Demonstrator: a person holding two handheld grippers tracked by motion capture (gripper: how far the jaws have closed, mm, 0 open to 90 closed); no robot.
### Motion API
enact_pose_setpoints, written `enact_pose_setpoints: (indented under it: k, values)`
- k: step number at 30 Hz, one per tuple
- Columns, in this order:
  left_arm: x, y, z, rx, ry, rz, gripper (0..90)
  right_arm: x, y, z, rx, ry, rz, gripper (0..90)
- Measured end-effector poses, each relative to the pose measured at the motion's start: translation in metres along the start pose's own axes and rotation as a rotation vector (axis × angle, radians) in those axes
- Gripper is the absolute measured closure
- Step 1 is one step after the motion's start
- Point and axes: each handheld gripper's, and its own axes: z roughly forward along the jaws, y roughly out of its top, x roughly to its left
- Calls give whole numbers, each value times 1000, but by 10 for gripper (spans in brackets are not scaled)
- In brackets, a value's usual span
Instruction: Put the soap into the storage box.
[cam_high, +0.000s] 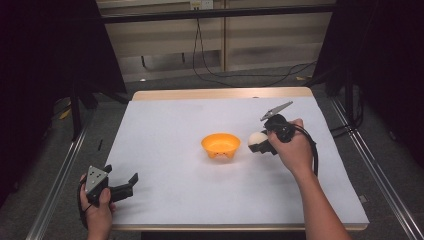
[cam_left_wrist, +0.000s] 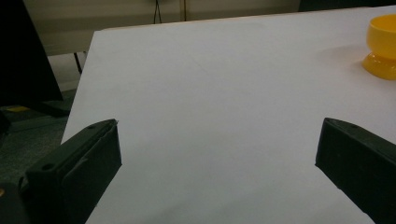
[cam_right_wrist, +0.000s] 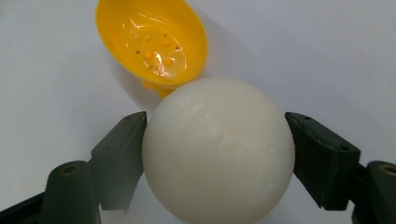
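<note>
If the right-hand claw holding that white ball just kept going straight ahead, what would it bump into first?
Most likely the orange bowl: it lies directly ahead of the right gripper and its white ball. The gap between them is hard to judge.

Orange bowl (cam_high: 220, 145), cream-white ball (cam_high: 257, 139), white table (cam_high: 200, 190)

Between your left gripper (cam_high: 121, 184) and the orange bowl (cam_high: 220, 145), bare table (cam_high: 165, 130) is lying open; the bowl is blocking your right gripper (cam_high: 257, 142), just beside it.

Left gripper (cam_high: 121, 186) agape, right gripper (cam_high: 259, 142) clamped.
</note>
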Motion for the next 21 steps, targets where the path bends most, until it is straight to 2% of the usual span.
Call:
enact_pose_setpoints:
  k: [21]
  values:
    - [0,0,0,0,-2,2,0,7,14,9,0,18,-20,239]
